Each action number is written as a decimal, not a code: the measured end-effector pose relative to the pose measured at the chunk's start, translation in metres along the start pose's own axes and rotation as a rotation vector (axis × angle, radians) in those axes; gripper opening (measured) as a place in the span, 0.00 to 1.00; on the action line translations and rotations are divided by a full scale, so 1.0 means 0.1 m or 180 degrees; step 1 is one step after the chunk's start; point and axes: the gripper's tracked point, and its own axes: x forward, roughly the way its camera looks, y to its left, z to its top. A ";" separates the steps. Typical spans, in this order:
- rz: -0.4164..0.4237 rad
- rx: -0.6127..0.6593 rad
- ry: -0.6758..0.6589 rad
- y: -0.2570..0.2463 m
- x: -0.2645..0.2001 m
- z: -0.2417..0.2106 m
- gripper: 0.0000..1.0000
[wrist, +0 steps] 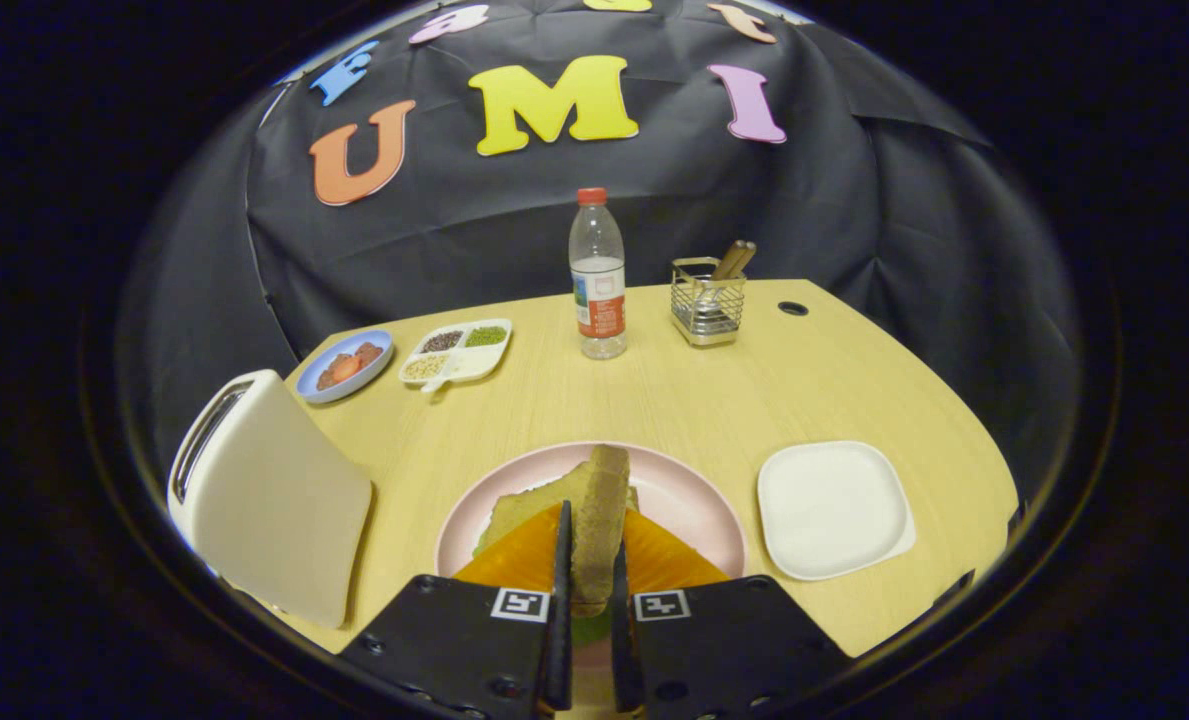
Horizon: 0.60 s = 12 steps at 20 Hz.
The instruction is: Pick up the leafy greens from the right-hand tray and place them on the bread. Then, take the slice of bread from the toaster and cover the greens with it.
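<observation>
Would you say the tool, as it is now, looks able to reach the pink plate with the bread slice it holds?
Probably yes: the tool is shut on the bread slice directly above the pink plate, with nothing between them.

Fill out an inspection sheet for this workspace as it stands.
Surface: pale wooden table, with a round hole near its far right corner.
Job's things: bread slice held on edge between the tongs, over the pink plate; second slice flat on the plate, green showing under it; toaster left; white tray right, bare.
Clutter: water bottle, wire caddy, divided dish, blue plate of food.
Grippers: tongs shut on the bread slice.
Cables: nothing seen.
Surroundings: black cloth wall.
</observation>
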 end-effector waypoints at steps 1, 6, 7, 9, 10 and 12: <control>-0.0012 -0.0034 0.0031 -0.01 0.02 -0.01 0.30; -0.0102 -0.0152 0.0059 -0.06 0.14 -0.08 0.36; -0.0124 -0.0187 0.0066 -0.09 0.15 -0.10 0.39; -0.0119 -0.0226 0.0070 -0.10 0.17 -0.12 0.43; -0.0098 -0.0227 0.0070 -0.10 0.16 -0.13 0.45; -0.0123 -0.0206 0.0014 -0.15 0.15 -0.11 0.51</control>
